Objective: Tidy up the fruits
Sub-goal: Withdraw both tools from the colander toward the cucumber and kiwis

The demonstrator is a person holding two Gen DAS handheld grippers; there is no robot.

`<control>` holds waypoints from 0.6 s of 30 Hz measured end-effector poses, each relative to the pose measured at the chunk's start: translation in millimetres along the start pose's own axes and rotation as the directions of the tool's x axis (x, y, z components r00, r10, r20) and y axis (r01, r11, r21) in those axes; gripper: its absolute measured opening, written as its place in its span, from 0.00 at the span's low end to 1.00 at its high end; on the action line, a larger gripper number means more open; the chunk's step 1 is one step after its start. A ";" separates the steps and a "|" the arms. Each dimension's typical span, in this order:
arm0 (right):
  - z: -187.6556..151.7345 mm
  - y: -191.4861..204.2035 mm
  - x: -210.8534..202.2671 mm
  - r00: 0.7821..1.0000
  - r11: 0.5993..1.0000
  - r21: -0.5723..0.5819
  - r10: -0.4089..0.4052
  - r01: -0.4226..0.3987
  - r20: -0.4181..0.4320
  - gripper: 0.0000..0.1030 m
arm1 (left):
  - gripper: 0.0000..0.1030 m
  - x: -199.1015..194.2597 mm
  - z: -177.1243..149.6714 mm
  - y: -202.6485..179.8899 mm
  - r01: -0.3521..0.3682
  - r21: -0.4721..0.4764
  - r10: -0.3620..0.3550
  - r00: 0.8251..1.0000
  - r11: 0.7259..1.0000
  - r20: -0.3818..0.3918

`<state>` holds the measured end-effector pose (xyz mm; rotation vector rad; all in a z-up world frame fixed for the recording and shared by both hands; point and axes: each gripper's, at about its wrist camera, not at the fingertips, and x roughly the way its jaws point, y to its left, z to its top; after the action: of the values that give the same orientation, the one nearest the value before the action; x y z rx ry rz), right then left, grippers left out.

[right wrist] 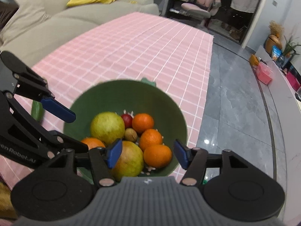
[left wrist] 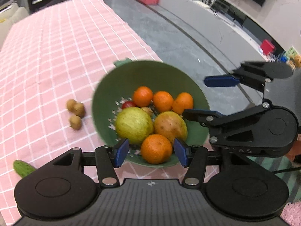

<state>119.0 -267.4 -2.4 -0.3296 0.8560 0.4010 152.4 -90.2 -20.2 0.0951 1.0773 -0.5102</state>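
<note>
Both claws hang over the green bowl (left wrist: 105,98) at the near corner of the pink checked cloth (left wrist: 56,56) — and both are empty. The left gripper (left wrist: 151,151) has its blue pads spread with nothing pressed between them; the front orange (left wrist: 156,148) merely shows through the gap, lying down in the bowl. Same on the other side: the right gripper (right wrist: 147,153) is parted over the heap, clear of the fruit. The bowl is doing the collecting — oranges, two big yellow-green fruits (right wrist: 107,128), a small red one (right wrist: 127,120), a brown one (right wrist: 130,134), all piled where the sloped wall keeps them from rolling. Stragglers remain: three small brown fruits (left wrist: 75,113) sit on the cloth just left of the bowl, and a cucumber (left wrist: 23,167) lies near the cloth's edge. I'd judge those brown ones are next.
</note>
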 end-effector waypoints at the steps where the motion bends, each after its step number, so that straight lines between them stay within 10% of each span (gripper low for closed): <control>1: 0.6 1.5 -3.7 1.000 1.000 0.011 -0.006 0.006 0.014 0.63 | 0.63 -5.9 -1.6 3.6 -0.006 -0.011 0.006 1.000 1.000 0.016; 18: 16.9 63.3 -34.2 0.977 0.978 0.179 0.071 -0.107 0.199 0.66 | 0.62 -82.4 -63.6 68.8 -0.176 -0.332 0.244 0.954 0.927 0.176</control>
<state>80.4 -211.6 27.1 -0.0745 0.7148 0.4241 100.4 19.5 8.3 -0.1214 0.9106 -0.1445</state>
